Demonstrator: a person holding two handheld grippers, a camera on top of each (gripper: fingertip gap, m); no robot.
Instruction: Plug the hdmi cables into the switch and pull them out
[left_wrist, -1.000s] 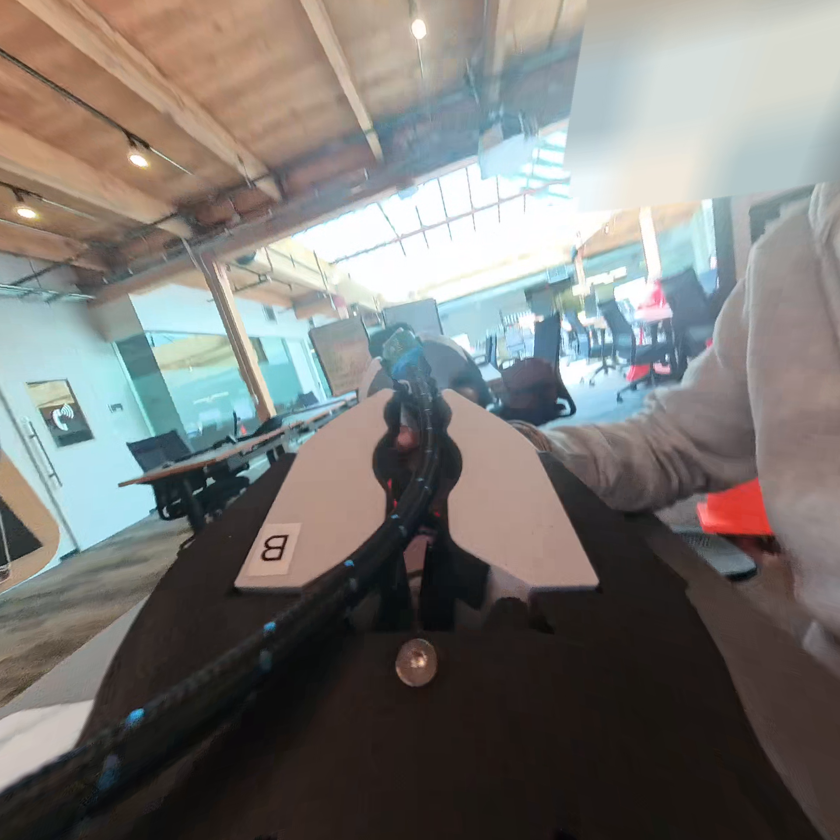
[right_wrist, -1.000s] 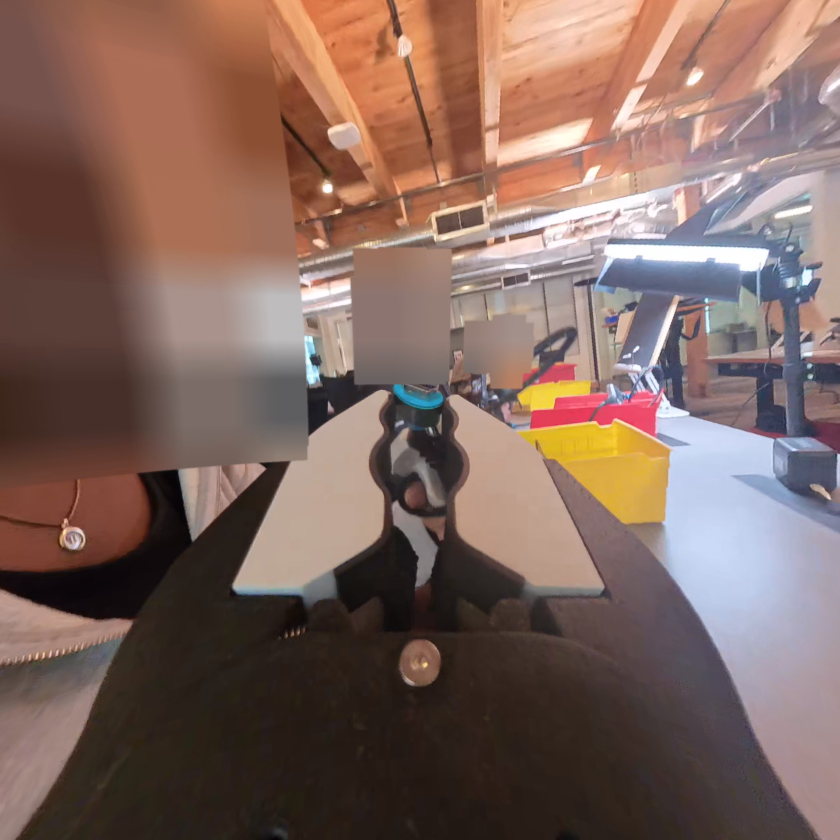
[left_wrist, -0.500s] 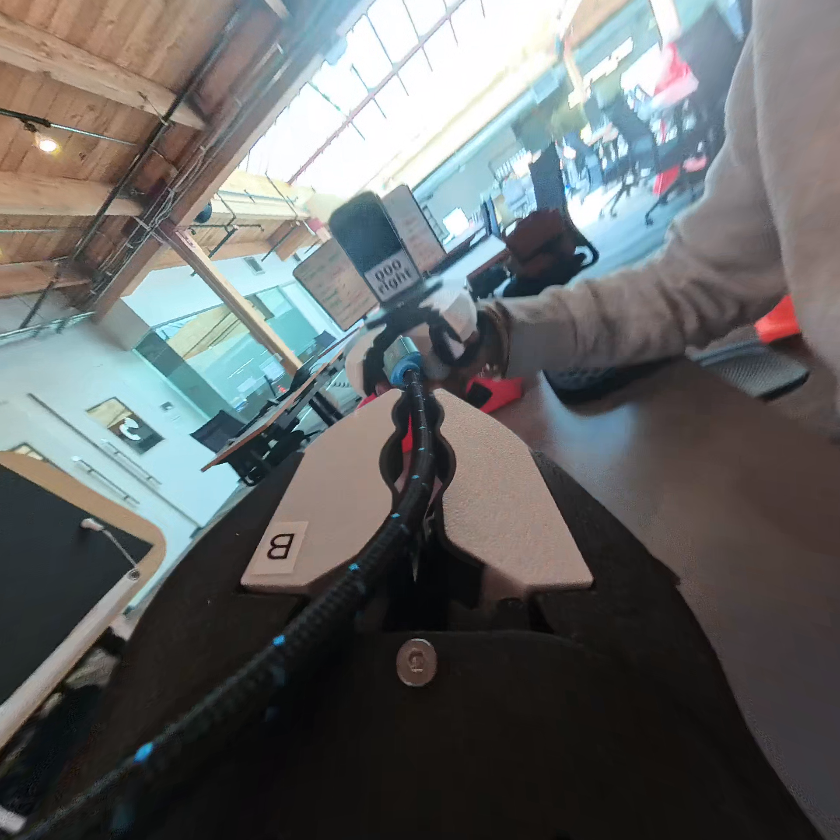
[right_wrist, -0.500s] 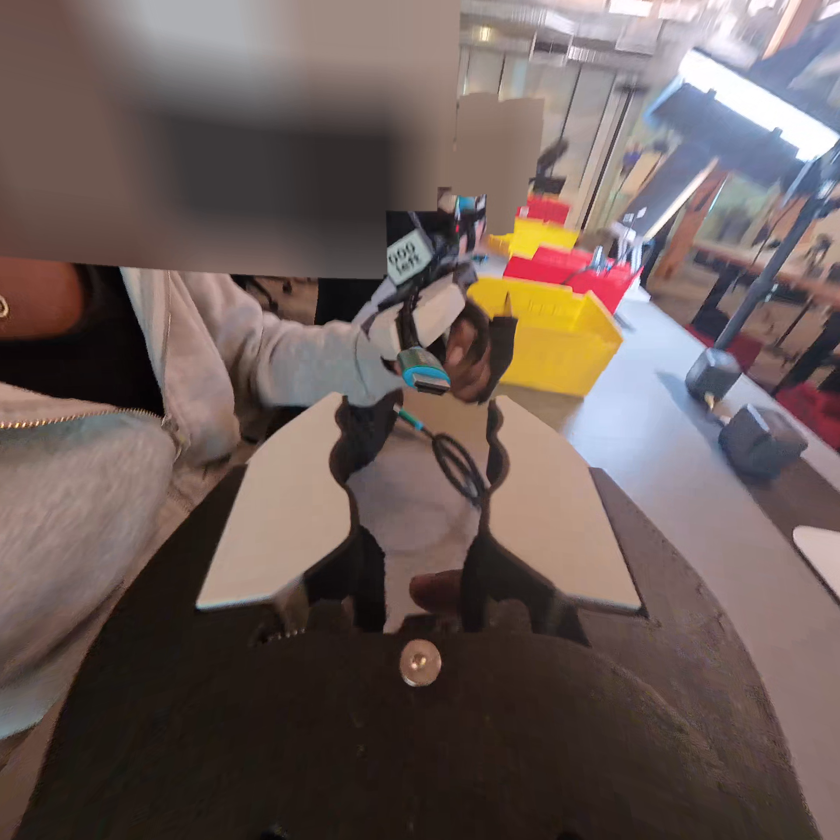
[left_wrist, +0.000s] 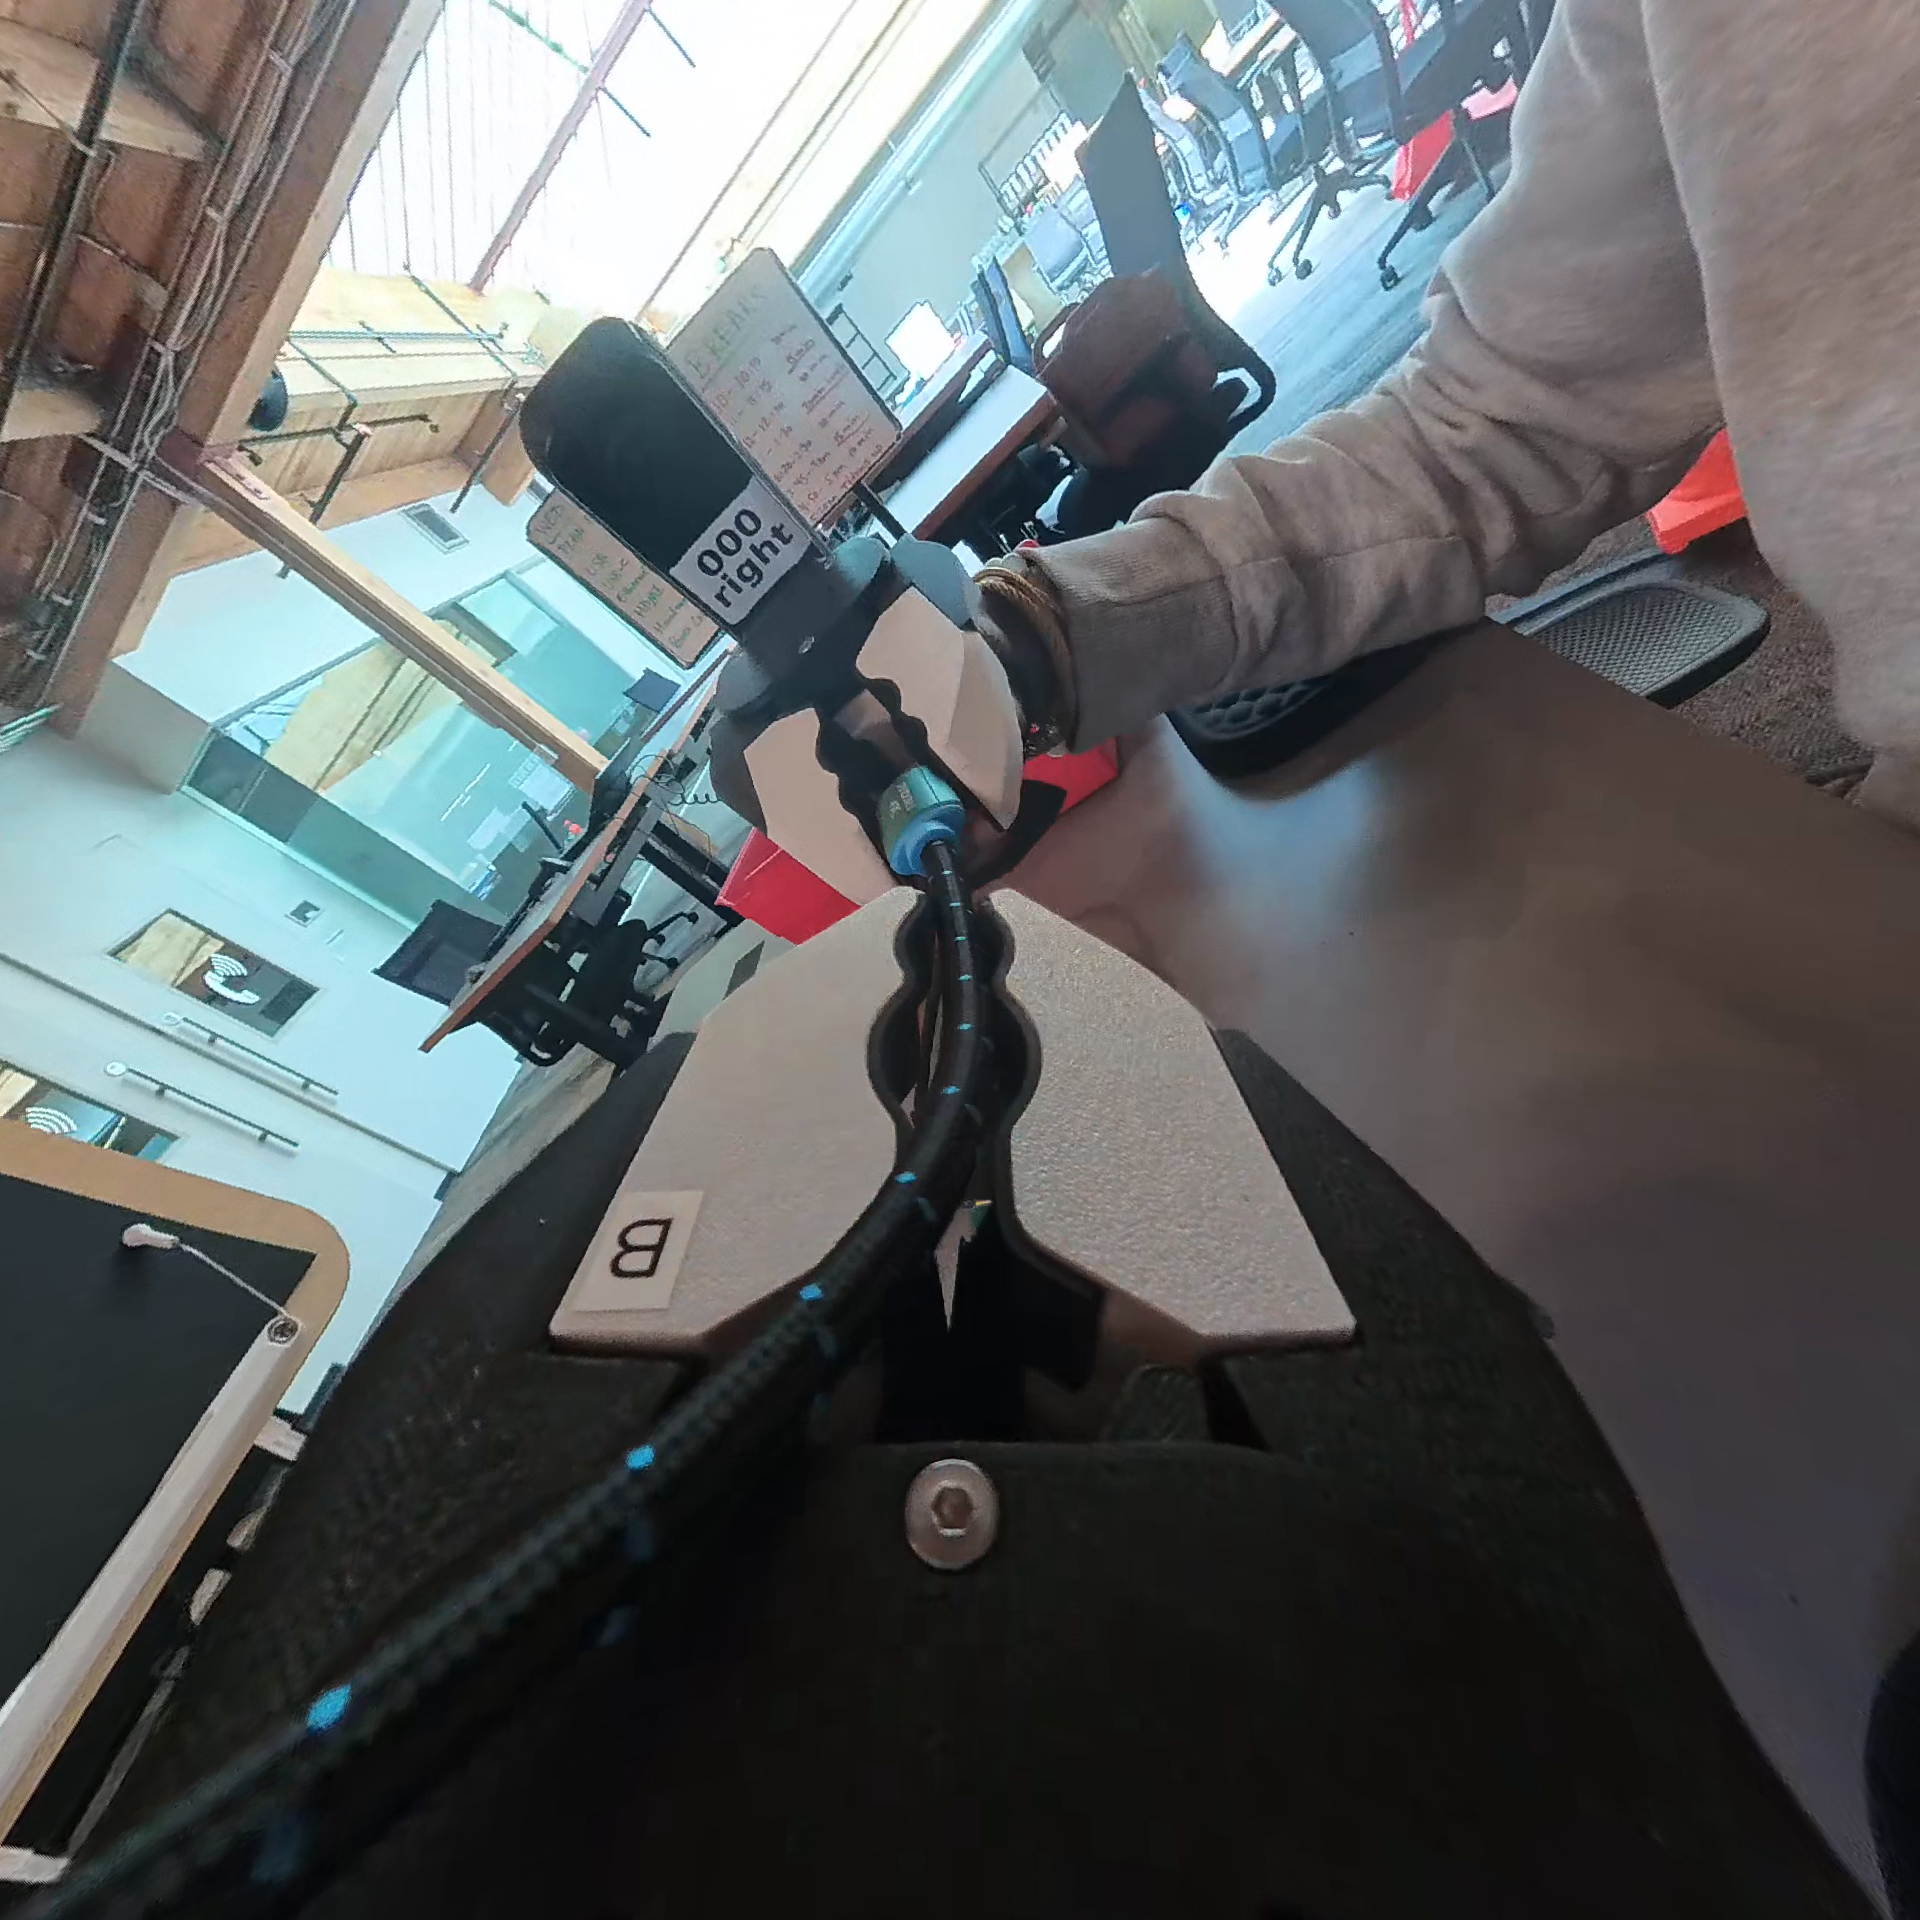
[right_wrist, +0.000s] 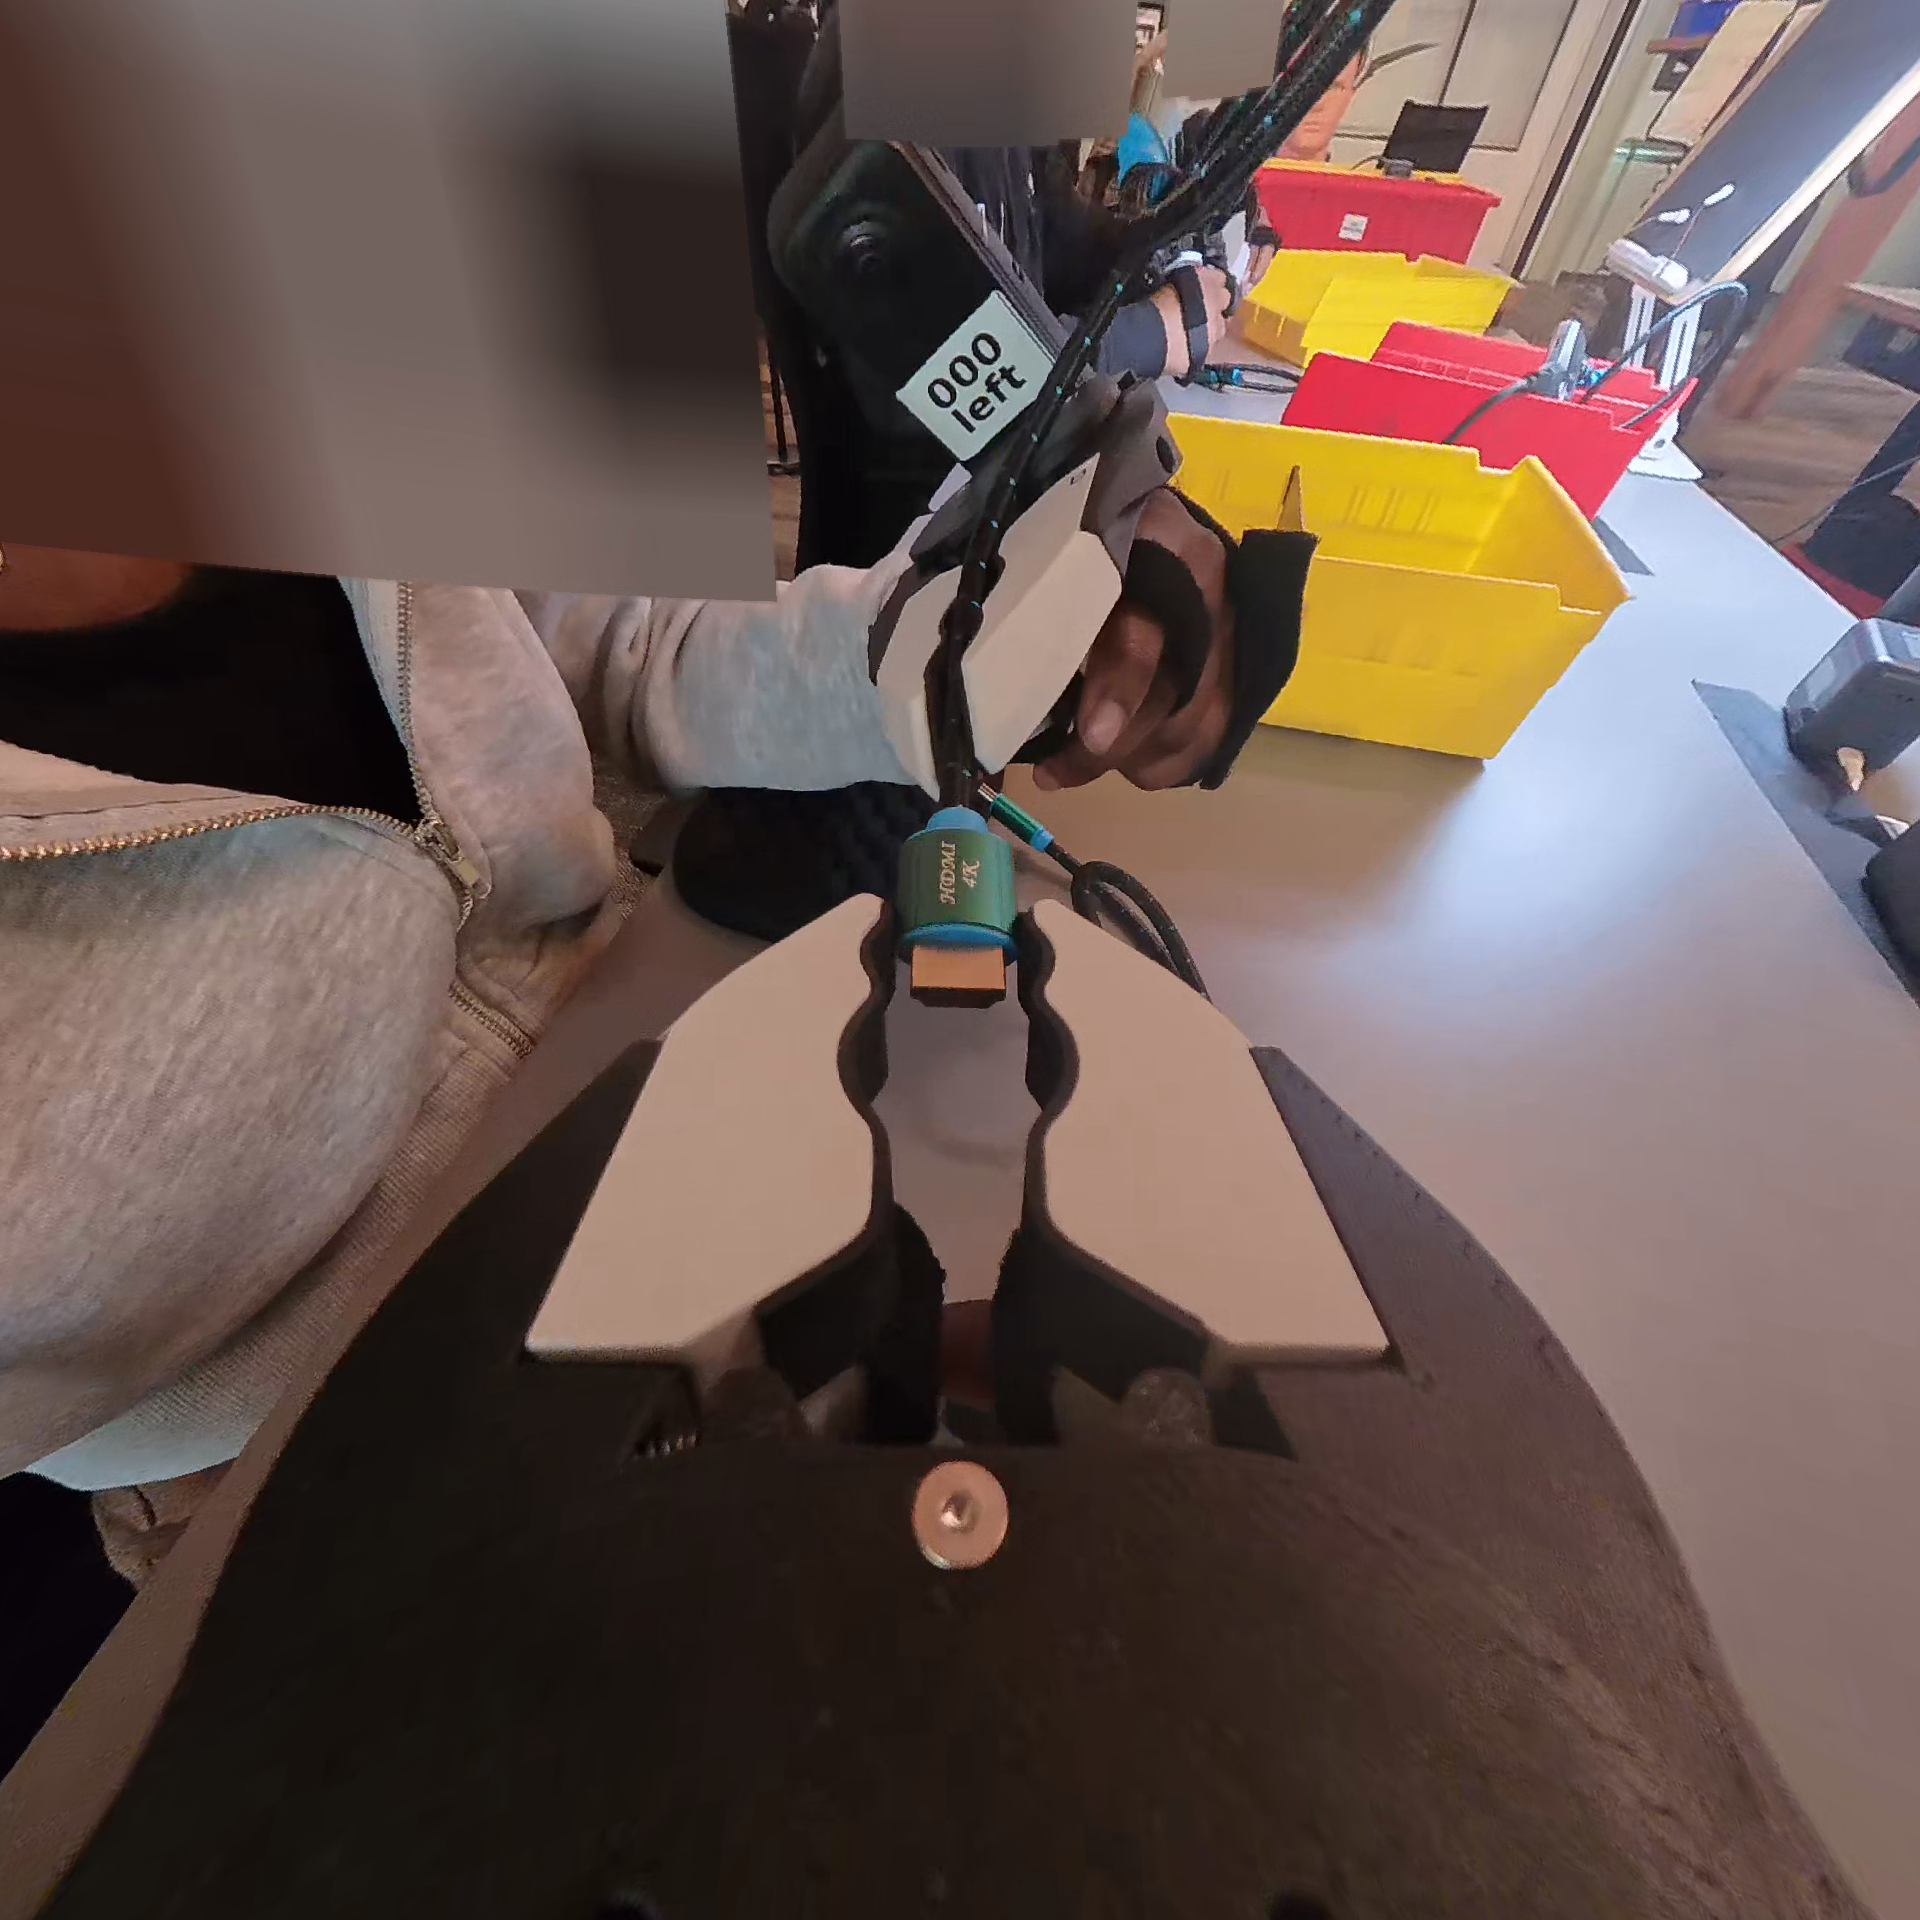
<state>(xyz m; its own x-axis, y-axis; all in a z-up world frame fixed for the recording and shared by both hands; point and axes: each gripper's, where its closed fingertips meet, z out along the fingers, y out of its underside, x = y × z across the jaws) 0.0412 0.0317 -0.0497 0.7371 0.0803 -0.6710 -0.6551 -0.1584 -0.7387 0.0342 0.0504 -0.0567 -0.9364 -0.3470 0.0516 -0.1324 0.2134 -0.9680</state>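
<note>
Facing each other: the two claws meet tip to tip above the grey table (right_wrist: 1507, 1039).
Sleeve: a grey zipped sweater (right_wrist: 208, 987) fills the left of the right wrist view.
Left claw (right_wrist: 961, 753): fingers pressed together on the black braided cable (left_wrist: 935, 1101), which runs back between them.
Plug (right_wrist: 951, 904): green with a gold tip, hanging just below the left claw's tips.
Right claw (right_wrist: 956, 940): tips closed on the plug's blue collar.
Second cable (right_wrist: 1132, 904): coiled on the table just behind the plug.
Bins: a yellow bin (right_wrist: 1434, 582) and a red bin (right_wrist: 1475, 416) stand farther right.
Switch: not seen.
</note>
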